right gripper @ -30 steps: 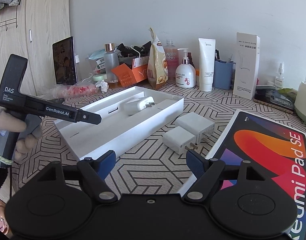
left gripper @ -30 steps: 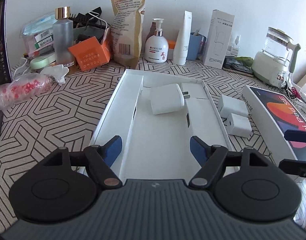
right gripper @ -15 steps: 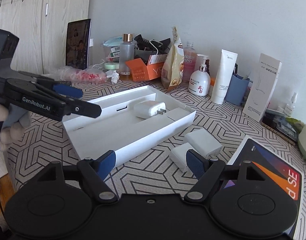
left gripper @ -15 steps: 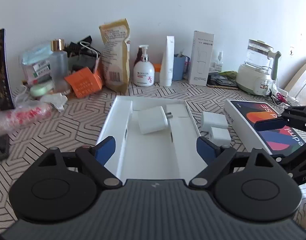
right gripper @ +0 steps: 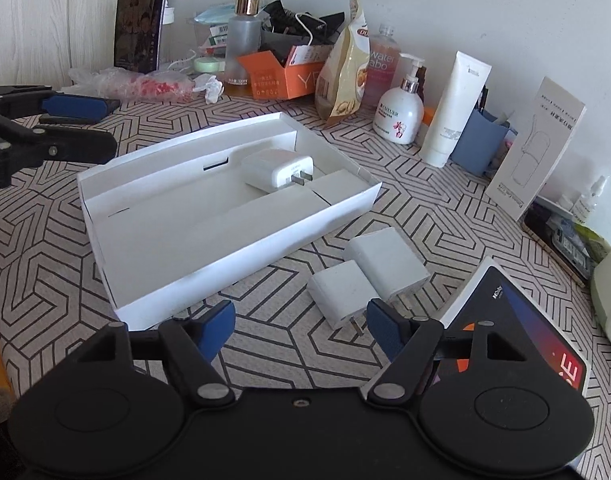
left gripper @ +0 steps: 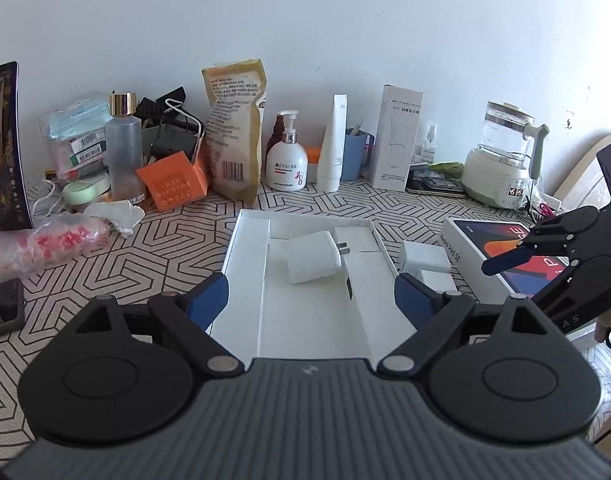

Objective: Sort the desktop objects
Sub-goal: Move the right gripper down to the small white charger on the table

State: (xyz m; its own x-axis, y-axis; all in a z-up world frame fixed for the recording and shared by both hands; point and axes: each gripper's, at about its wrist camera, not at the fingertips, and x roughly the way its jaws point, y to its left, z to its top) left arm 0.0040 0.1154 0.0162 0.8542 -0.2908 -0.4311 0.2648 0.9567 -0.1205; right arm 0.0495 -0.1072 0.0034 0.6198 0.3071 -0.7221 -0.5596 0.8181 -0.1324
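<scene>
An open white box tray (left gripper: 245,248) (right gripper: 153,168) lies on the patterned table, with one white charger (left gripper: 314,257) (right gripper: 277,170) inside it near the far end. Two more white chargers (right gripper: 385,260) (right gripper: 339,294) (left gripper: 423,257) lie on the table right of the tray. My left gripper (left gripper: 310,300) is open and empty, above the tray's near end. My right gripper (right gripper: 301,324) is open and empty, just short of the nearer loose charger. The tablet box lid (left gripper: 501,248) (right gripper: 517,320) lies at the far right.
Along the wall stand a tablet screen (right gripper: 139,20), a clear bottle (left gripper: 123,152), an orange box (left gripper: 179,184), a snack bag (left gripper: 235,132), a pump bottle (left gripper: 287,160), a white tube (left gripper: 332,148), a tall white carton (left gripper: 397,138) and a kettle (left gripper: 501,160). A plastic bag (left gripper: 45,244) lies left.
Both grippers have pulled back and risen. The right gripper has tilted down toward the two loose chargers. Nothing on the table has moved.
</scene>
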